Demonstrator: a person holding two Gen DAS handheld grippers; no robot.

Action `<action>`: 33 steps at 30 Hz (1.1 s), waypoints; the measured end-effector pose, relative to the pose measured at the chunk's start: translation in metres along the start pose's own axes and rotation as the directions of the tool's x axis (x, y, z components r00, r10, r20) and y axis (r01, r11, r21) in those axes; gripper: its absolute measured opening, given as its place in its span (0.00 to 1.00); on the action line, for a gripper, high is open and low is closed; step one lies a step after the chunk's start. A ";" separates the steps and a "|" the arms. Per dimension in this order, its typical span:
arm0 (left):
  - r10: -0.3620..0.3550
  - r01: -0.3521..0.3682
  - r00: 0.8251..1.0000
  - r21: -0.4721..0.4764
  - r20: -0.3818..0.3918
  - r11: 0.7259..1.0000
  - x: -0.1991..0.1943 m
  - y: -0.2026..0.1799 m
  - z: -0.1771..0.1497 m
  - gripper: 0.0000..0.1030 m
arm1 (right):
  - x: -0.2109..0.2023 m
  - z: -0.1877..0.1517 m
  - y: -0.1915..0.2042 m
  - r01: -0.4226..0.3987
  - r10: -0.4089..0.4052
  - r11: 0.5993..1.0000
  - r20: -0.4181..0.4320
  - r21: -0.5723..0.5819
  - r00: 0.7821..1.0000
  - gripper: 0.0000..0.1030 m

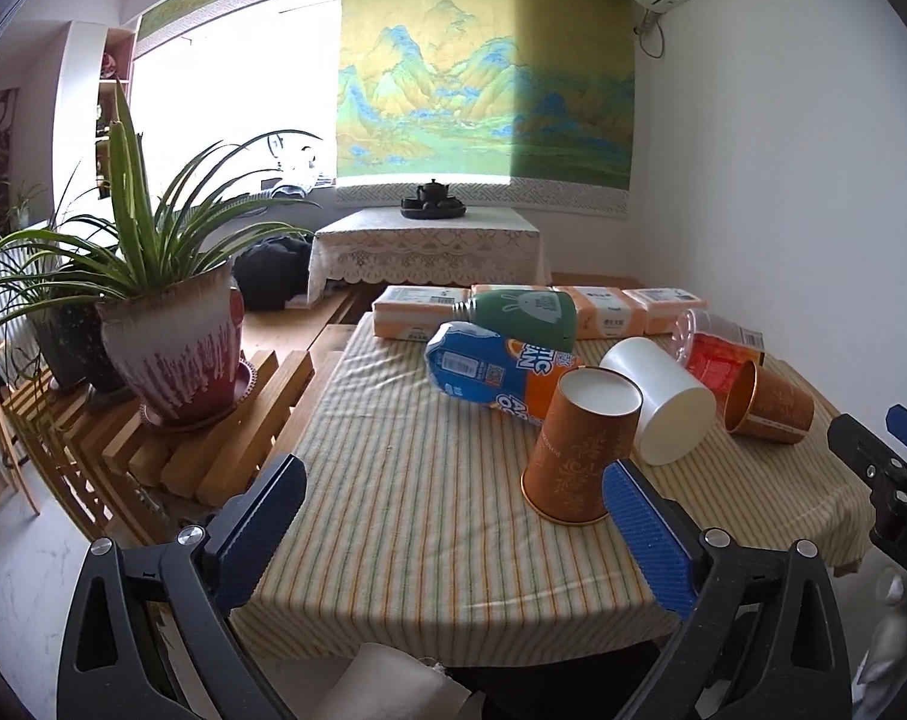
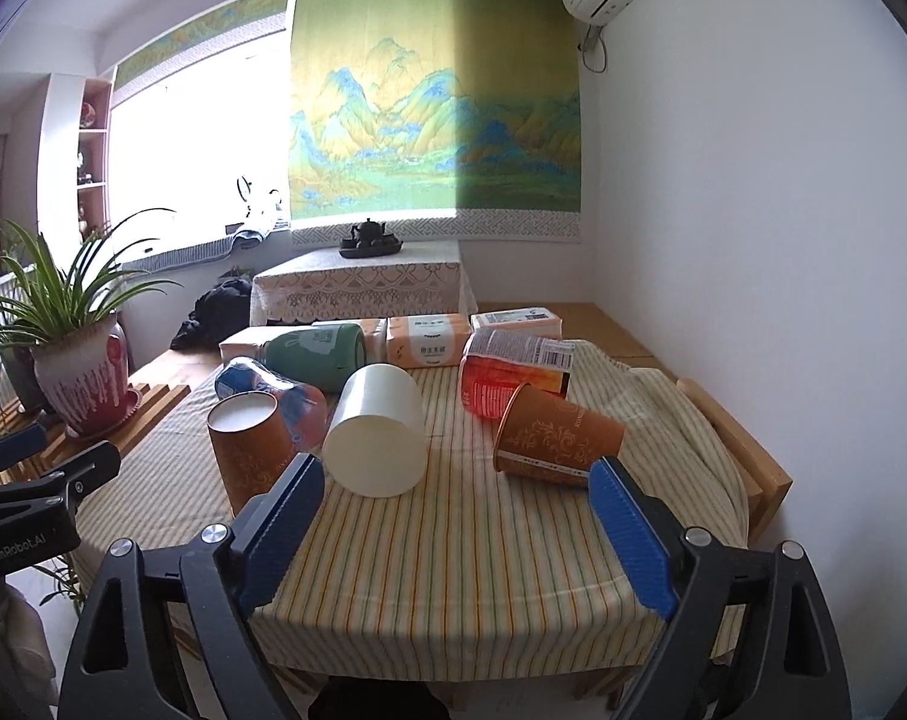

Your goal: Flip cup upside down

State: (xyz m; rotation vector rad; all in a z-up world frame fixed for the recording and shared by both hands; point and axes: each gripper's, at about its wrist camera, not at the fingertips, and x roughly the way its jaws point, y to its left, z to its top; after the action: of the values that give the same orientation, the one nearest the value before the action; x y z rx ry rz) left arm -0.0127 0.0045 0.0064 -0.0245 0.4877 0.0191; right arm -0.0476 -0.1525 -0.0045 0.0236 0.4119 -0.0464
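Observation:
An orange paper cup (image 1: 579,450) stands upside down on the striped tablecloth (image 1: 405,480), its white base up; it also shows in the right wrist view (image 2: 249,444). A white cup (image 1: 663,399) lies on its side beside it, seen too in the right wrist view (image 2: 378,429). A second orange cup (image 1: 765,402) lies on its side at the right (image 2: 558,435). My left gripper (image 1: 453,483) is open and empty, its right finger just in front of the upside-down cup. My right gripper (image 2: 456,483) is open and empty, near the table's front edge.
A blue-orange bottle (image 1: 489,369), a green bottle (image 1: 522,312), a red packet (image 2: 513,369) and tissue packs (image 2: 429,339) lie at the table's back. A potted plant (image 1: 171,348) stands on a wooden rack at the left. The wall is close on the right.

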 end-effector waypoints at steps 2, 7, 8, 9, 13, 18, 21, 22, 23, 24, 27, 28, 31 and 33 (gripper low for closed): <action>0.005 -0.005 1.000 -0.007 0.009 1.000 -0.002 0.001 0.000 0.99 | 0.000 0.000 0.000 0.002 -0.002 1.000 0.003 0.002 1.000 0.87; 0.010 -0.010 1.000 -0.015 0.023 1.000 -0.006 0.003 0.001 0.99 | 0.000 0.000 0.000 0.002 -0.002 1.000 0.001 0.003 1.000 0.87; 0.009 -0.009 1.000 -0.014 0.024 1.000 -0.007 0.003 0.001 0.99 | 0.000 0.000 0.000 0.002 -0.002 1.000 0.001 0.004 1.000 0.87; 0.010 -0.010 1.000 -0.011 0.025 1.000 -0.007 0.003 0.002 0.99 | 0.000 -0.001 0.000 -0.001 0.001 1.000 0.000 0.005 1.000 0.87; 0.011 -0.010 1.000 -0.006 0.030 1.000 -0.008 0.001 0.003 0.99 | 0.000 0.000 0.000 -0.003 0.003 1.000 -0.002 0.006 1.000 0.87; 0.008 -0.008 1.000 -0.002 0.031 1.000 -0.008 -0.001 0.003 0.99 | 0.000 -0.001 0.000 -0.003 0.003 1.000 -0.003 0.007 1.000 0.88; 0.008 -0.008 0.999 0.003 0.031 1.000 -0.008 -0.003 0.004 0.99 | 0.000 0.000 0.000 0.002 -0.002 1.000 0.000 0.006 1.000 0.88; 0.008 -0.009 0.999 0.004 0.031 1.000 -0.008 -0.003 0.004 0.99 | 0.000 0.000 0.000 0.002 -0.002 1.000 0.000 0.007 1.000 0.88; 0.008 -0.008 0.999 0.004 0.031 1.000 -0.008 -0.003 0.004 0.99 | 0.000 0.000 0.000 0.001 -0.001 1.000 0.000 0.009 1.000 0.88; 0.008 -0.009 0.999 0.006 0.033 1.000 -0.008 -0.003 0.004 0.99 | 0.000 0.000 -0.001 0.001 -0.001 1.000 0.001 0.011 1.000 0.88; 0.009 -0.009 0.999 0.009 0.035 1.000 -0.009 -0.004 0.004 0.99 | -0.001 0.000 0.000 0.003 -0.003 1.000 0.004 0.010 1.000 0.88; 0.007 -0.007 0.999 0.009 0.035 1.000 -0.009 -0.004 0.004 0.99 | -0.001 0.000 -0.001 0.002 -0.002 1.000 0.004 0.011 1.000 0.88; 0.005 -0.006 0.999 0.012 0.033 1.000 -0.008 -0.004 0.005 0.99 | -0.001 0.000 -0.001 0.002 -0.002 1.000 0.002 0.011 1.000 0.88; 0.004 -0.005 0.999 0.013 0.032 1.000 -0.008 -0.004 0.005 0.99 | -0.002 0.000 -0.001 0.002 -0.002 1.000 0.000 0.012 1.000 0.88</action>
State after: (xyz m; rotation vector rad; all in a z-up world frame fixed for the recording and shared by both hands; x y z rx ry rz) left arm -0.0173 0.0002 0.0144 -0.0101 0.4555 0.0205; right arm -0.0491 -0.1534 -0.0038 0.0354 0.4121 -0.0507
